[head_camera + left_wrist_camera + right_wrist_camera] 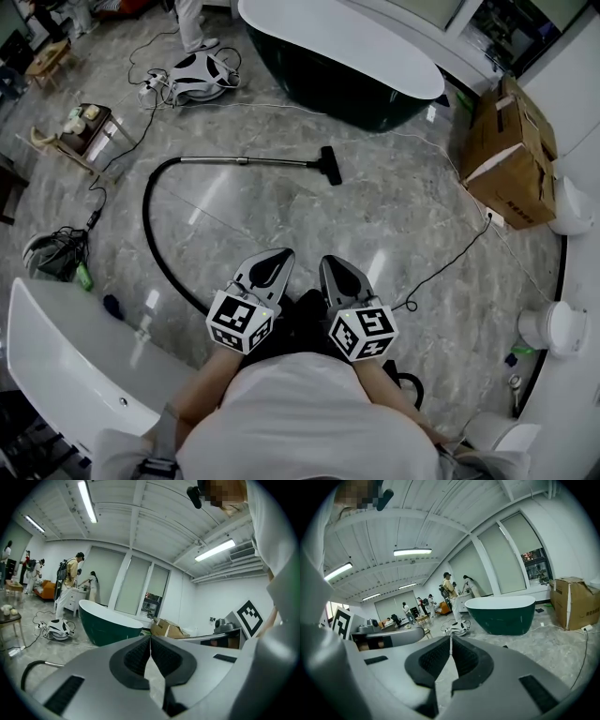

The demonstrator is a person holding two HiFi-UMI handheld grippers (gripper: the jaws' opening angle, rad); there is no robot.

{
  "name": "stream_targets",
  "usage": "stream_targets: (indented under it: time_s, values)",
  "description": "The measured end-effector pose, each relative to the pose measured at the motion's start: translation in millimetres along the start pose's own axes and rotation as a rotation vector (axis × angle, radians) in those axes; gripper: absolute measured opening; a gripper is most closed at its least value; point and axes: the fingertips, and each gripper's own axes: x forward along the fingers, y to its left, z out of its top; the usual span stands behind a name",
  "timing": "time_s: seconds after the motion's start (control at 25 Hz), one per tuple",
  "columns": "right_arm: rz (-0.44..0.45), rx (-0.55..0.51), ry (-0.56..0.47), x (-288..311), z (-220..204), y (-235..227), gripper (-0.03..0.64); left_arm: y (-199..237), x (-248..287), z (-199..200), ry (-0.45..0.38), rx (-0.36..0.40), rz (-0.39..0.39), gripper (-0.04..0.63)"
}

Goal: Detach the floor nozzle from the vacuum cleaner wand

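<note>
- Floor nozzle, black, lies on the marble floor, joined to the metal wand, close to the dark green bathtub and well ahead of both grippers.
- Black hose curves from the wand's far end back toward the person.
- Left gripper hangs above the floor, its jaws pressed together with nothing between them.
- Right gripper, just beside it, is likewise closed and empty.
- Cardboard box stands at the right.
</note>
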Motion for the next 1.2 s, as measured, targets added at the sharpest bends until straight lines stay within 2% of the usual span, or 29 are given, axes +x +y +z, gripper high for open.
stream_targets:
  time_s: [0.16, 0.36, 0.64, 0.92, 1.2]
  values:
    - [0.002, -0.003, 0.003, 0, -4, 5, 0.025, -2, 0, -5, 0.017, -0.004, -0.019, 0.011]
    - [-0.020, 0.013, -0.002, 12, 3, -18, 0.025, 2, 18, -5, 0.026, -0.007, -0.020, 0.011]
    - [-0.014, 0.005, -0.011, 41, 32, -56, 0.025, 23, 58, 14, 0.008, -0.017, 0.013, 0.011]
    - [-0.016, 0.008, -0.039, 71, 65, -99, 0.025, 55, 99, 36, -0.025, -0.020, 0.084, 0.011]
    - [-0.033, 0.028, -0.067, 95, 95, -146, 0.025, 67, 143, 43, -0.019, -0.015, 0.096, 0.011]
